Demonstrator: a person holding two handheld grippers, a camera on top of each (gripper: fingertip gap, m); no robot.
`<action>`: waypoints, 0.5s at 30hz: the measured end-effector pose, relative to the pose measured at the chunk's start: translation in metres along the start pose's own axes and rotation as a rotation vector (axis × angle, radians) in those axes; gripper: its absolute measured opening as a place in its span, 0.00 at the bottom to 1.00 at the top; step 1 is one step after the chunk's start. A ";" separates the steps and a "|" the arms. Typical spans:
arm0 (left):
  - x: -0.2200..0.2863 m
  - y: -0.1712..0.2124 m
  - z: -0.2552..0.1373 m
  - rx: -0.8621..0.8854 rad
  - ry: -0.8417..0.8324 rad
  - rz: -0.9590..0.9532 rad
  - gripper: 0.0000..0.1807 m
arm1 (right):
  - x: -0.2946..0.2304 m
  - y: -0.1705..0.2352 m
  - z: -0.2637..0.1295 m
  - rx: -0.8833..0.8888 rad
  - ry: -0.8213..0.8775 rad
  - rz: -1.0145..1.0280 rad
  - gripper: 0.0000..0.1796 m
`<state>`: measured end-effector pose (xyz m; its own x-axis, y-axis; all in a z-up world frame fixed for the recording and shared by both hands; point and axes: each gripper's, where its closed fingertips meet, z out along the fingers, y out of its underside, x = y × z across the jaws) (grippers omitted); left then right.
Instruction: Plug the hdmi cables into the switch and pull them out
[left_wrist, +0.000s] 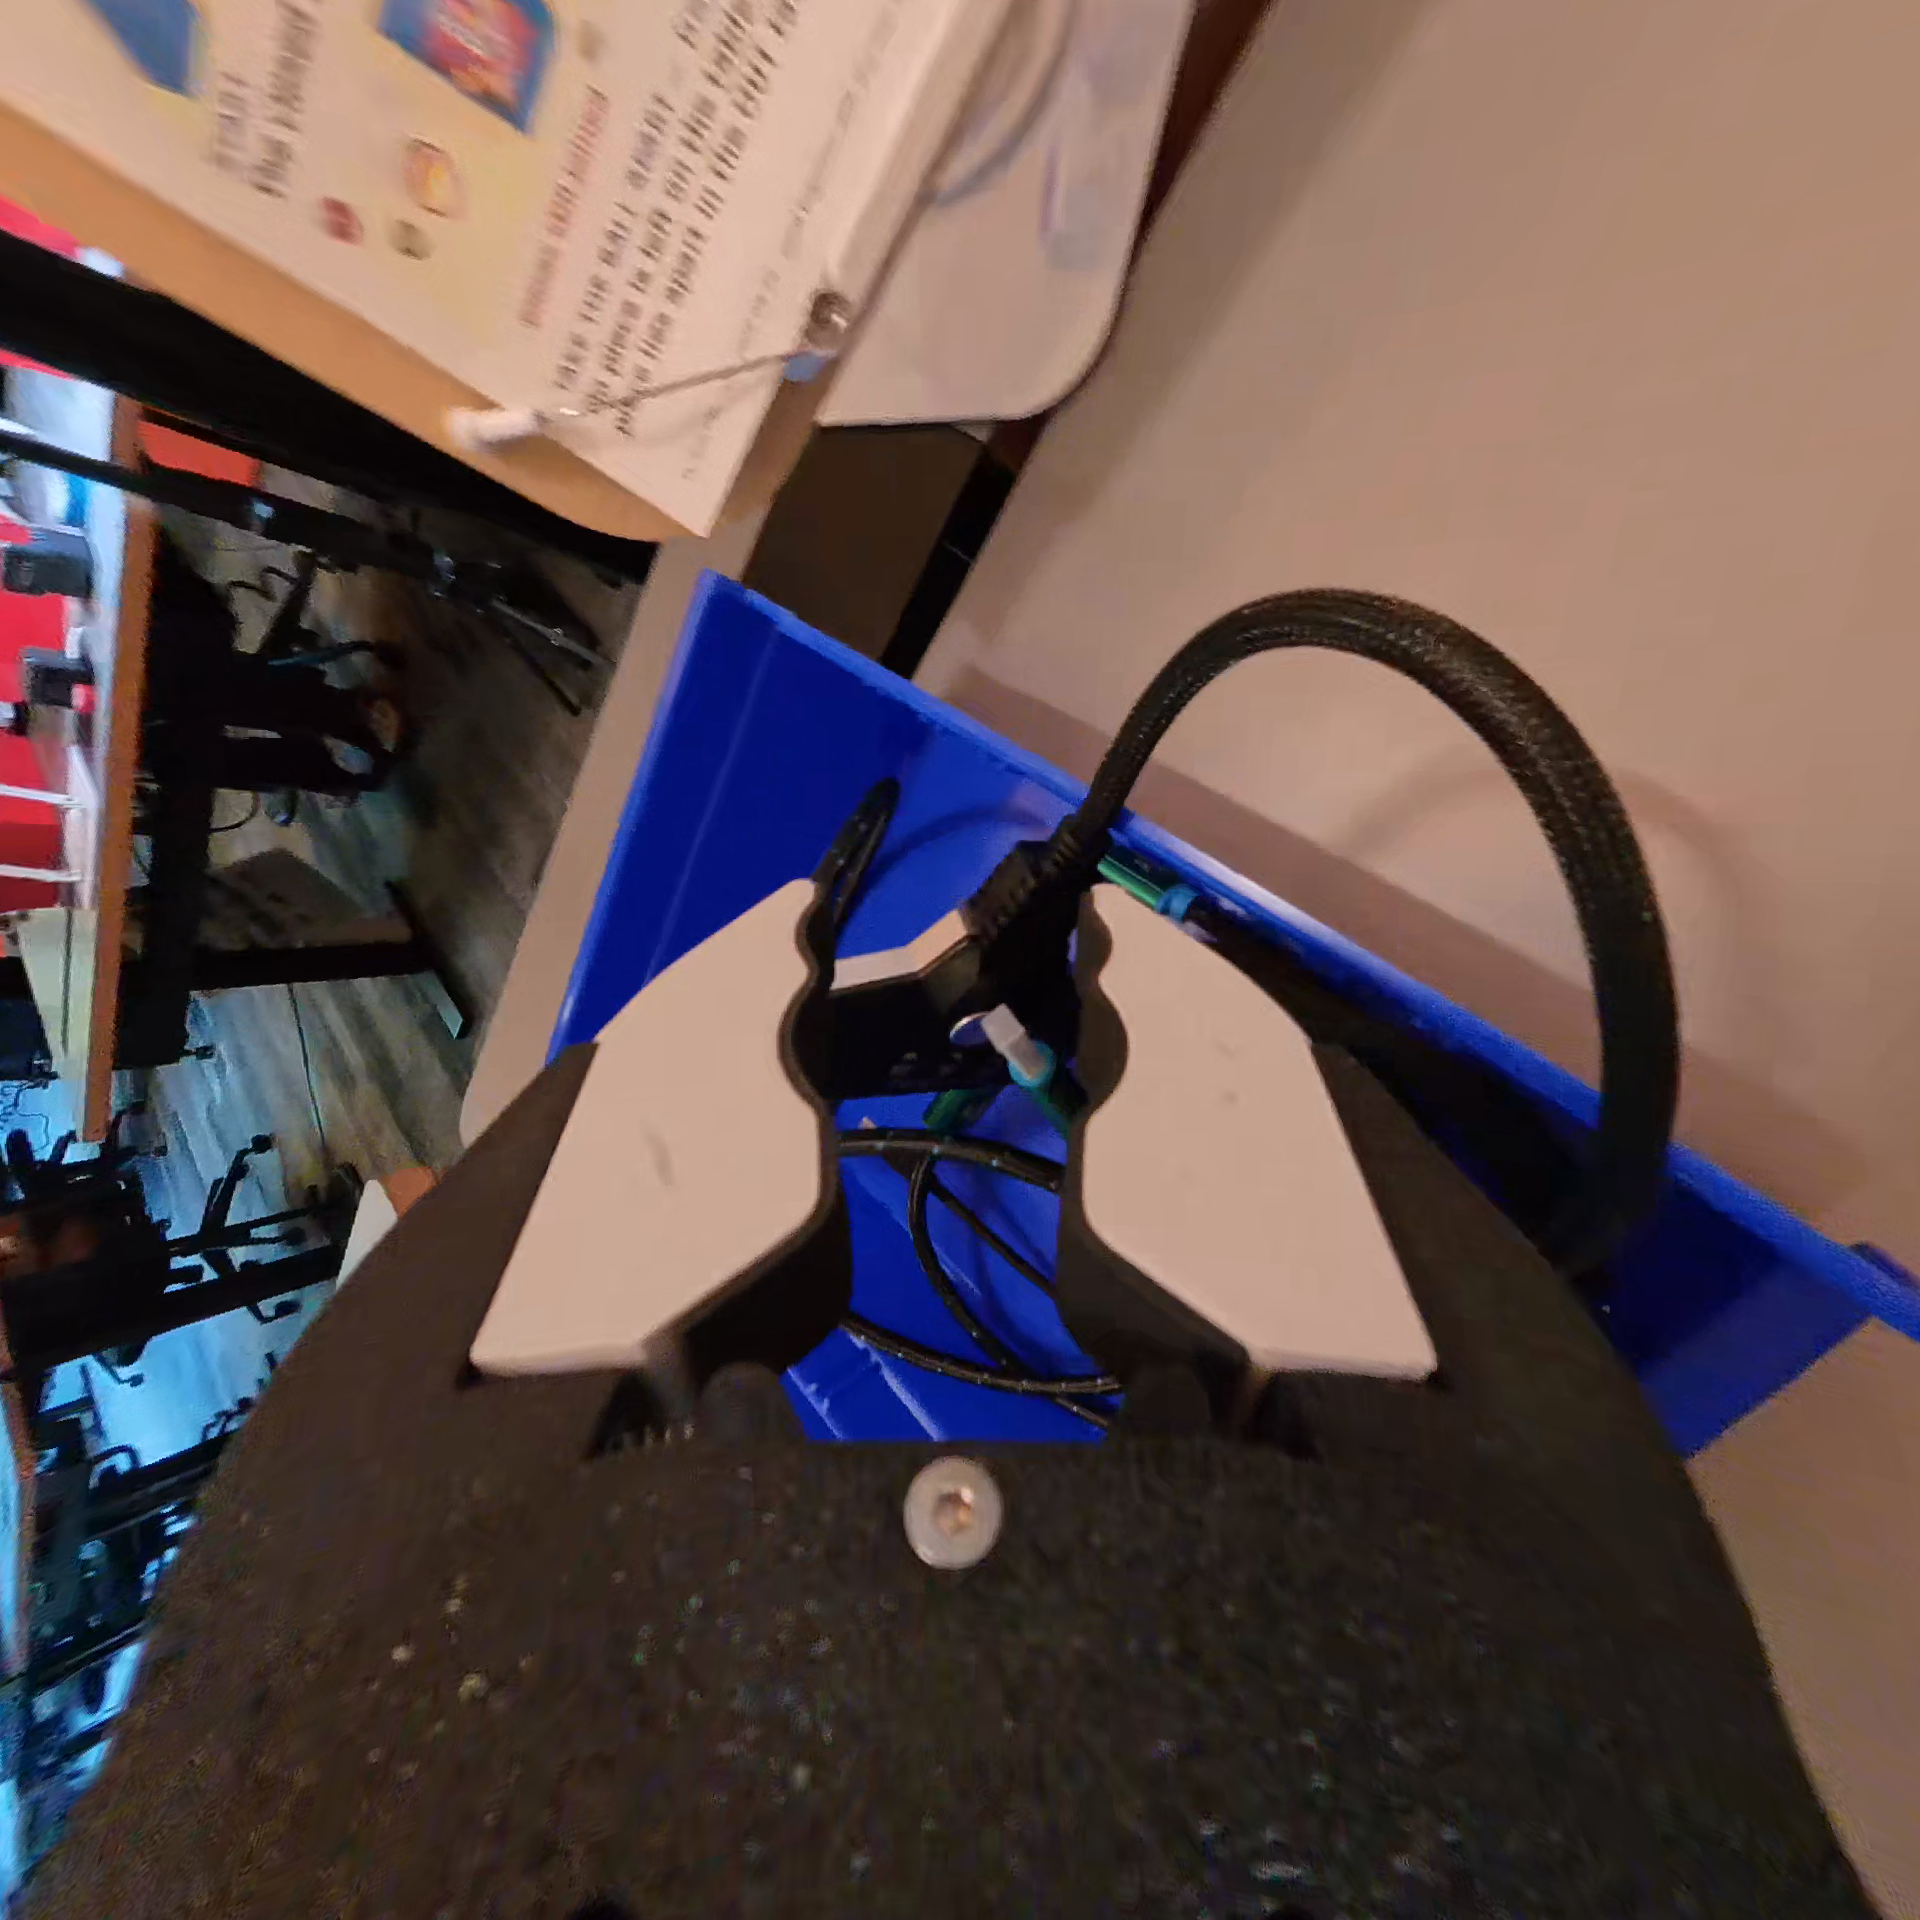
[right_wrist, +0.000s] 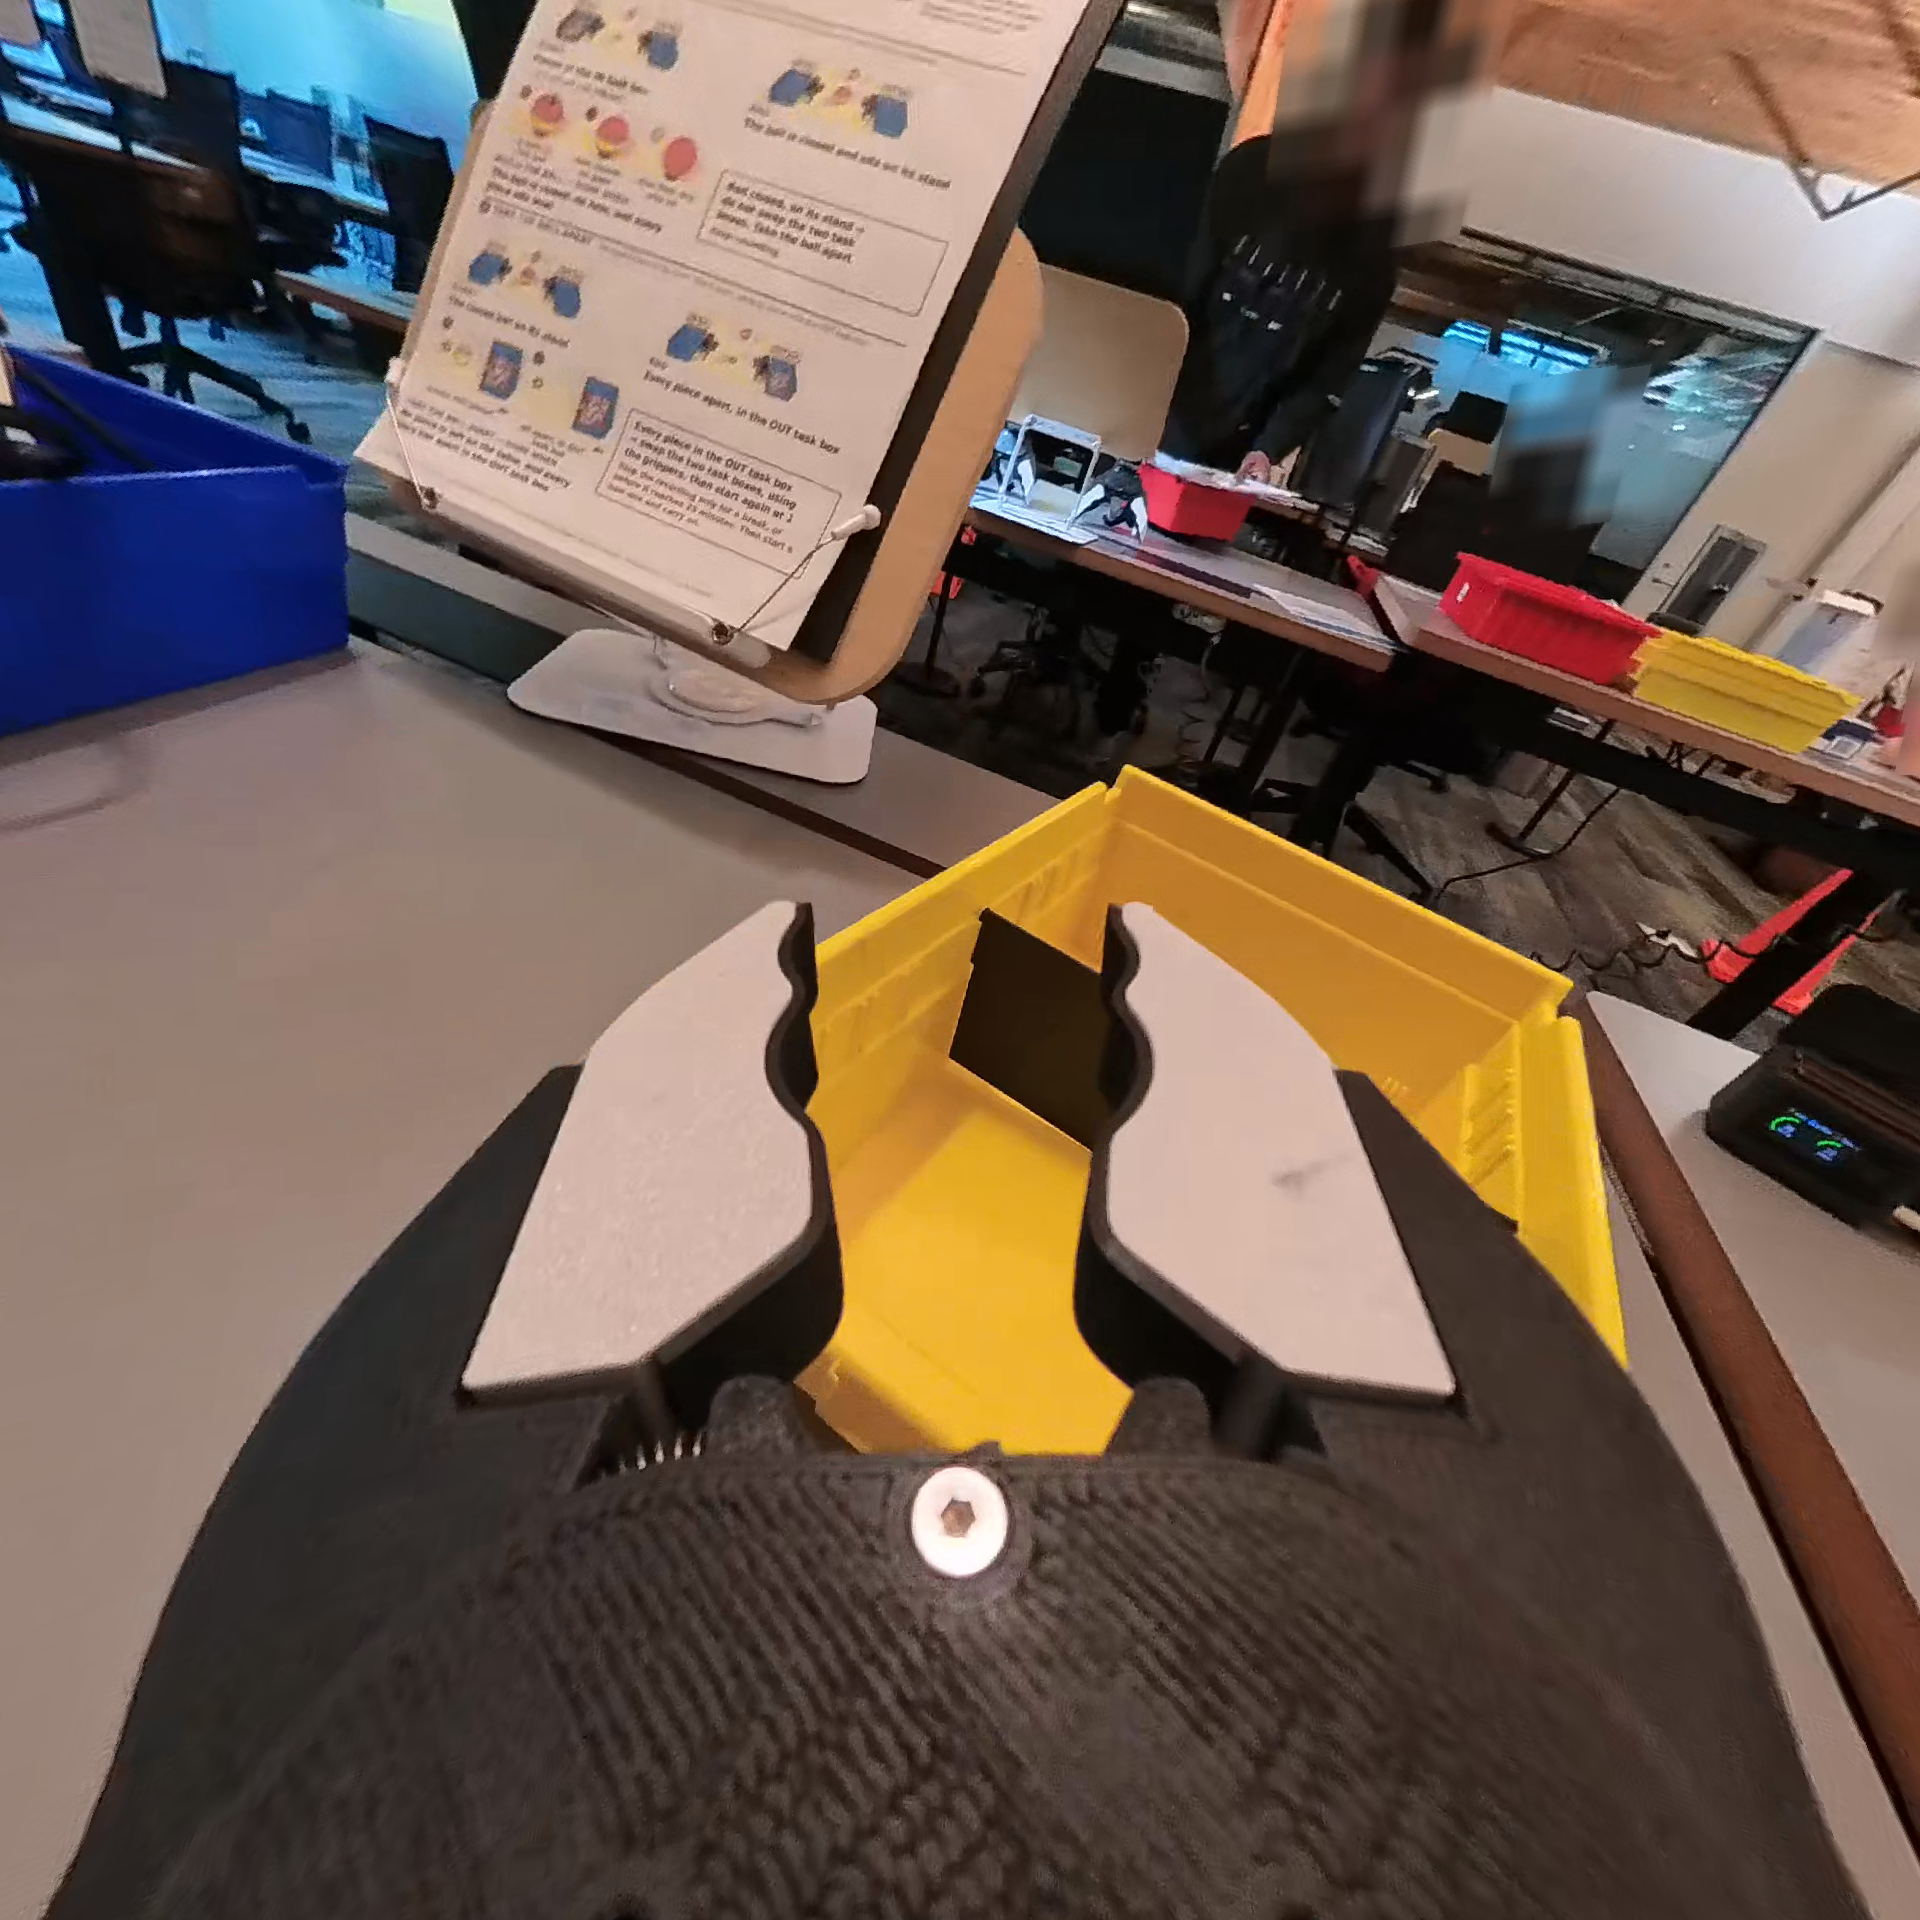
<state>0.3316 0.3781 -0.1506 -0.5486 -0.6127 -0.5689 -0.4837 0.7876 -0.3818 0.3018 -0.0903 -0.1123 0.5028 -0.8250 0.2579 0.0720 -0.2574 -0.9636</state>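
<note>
In the left wrist view my left gripper (left_wrist: 951, 899) hangs over a blue bin (left_wrist: 748, 748). A small black hdmi switch (left_wrist: 883, 1023) spans the gap between its fingers and touches both, so the gripper looks shut on it. A black hdmi plug (left_wrist: 1023, 914) sits in the switch. Its braided cable (left_wrist: 1558, 831) arcs up to the right and down into the bin. Thin black cables (left_wrist: 966, 1247) lie in the bin below. My right gripper (right_wrist: 958, 914) is open and empty above a yellow bin (right_wrist: 1351, 966) that holds a flat black piece (right_wrist: 1023, 1018).
A document stand with printed sheets (right_wrist: 707, 312) stands at the back of the grey table (right_wrist: 312, 987), and the blue bin (right_wrist: 156, 561) is at its left. A small black device with green lights (right_wrist: 1808, 1132) sits far right. A person (right_wrist: 1278, 312) stands behind at other tables.
</note>
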 end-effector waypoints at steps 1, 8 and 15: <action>0.003 0.003 0.006 -0.039 0.025 0.025 0.24 | 0.000 0.001 0.000 -0.002 -0.003 -0.003 0.29; 0.011 0.013 0.034 -0.200 0.064 0.158 0.22 | 0.006 0.007 0.000 0.007 -0.021 0.073 0.28; 0.002 0.010 0.036 -0.177 -0.128 0.238 0.13 | 0.006 0.013 0.002 -0.006 -0.023 0.084 0.27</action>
<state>0.3503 0.3876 -0.1815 -0.5761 -0.3903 -0.7182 -0.4694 0.8773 -0.1002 0.3078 -0.0972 -0.1237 0.5265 -0.8320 0.1749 0.0239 -0.1911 -0.9813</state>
